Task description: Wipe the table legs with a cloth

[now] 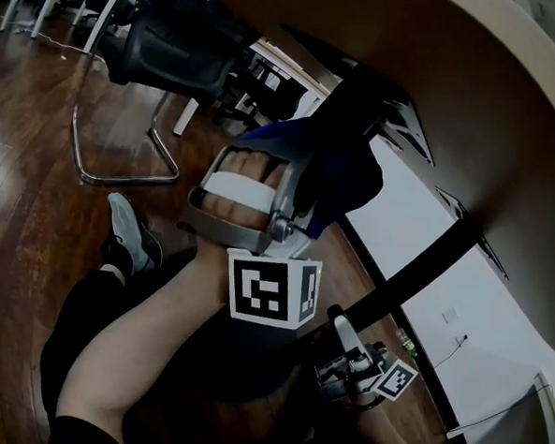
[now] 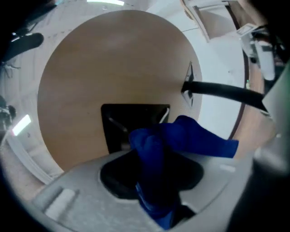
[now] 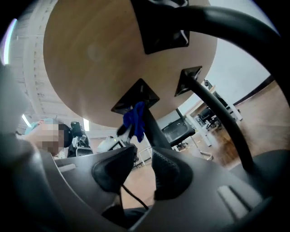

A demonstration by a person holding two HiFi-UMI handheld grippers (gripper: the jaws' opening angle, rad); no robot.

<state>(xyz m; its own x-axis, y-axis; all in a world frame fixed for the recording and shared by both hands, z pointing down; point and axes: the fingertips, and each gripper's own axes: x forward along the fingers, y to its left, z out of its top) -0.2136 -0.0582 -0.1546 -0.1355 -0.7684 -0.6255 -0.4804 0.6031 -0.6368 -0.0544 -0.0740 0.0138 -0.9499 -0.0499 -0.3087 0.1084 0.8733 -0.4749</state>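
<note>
As the blue cloth [image 2: 181,136] is sitting bunched up in the left gripper [image 2: 154,174], its two jaws are squeezing tight on the middle of it. One loose end is sticking out toward 3 o'clock in the left gripper view. In the right gripper view the cloth [image 3: 134,118] is showing up high, at 12 o'clock from the jaws, right by the top of a black table leg [image 3: 152,124] where it is joining the black plate [image 3: 136,96] under the round table top [image 3: 90,54]. I cannot tell if the cloth is touching the leg or just beside it.

I am guessing the cloth is soft, light and floppy, so it is bending around the leg easily and not breaking. Holding it by the bunched middle is looking like the best place, since a loose flap is then staying free for rubbing.

The right gripper [image 3: 142,170] is holding nothing; its jaws are standing a little apart with only air between them. In the head view it [image 1: 356,357] is sitting low at 5 o'clock from the left gripper [image 1: 290,192]. Another black leg [image 1: 421,264] is crossing at 3 o'clock. A wooden floor [image 1: 31,184] is lying all around, with a chair [image 1: 154,46] at 11 o'clock.
</note>
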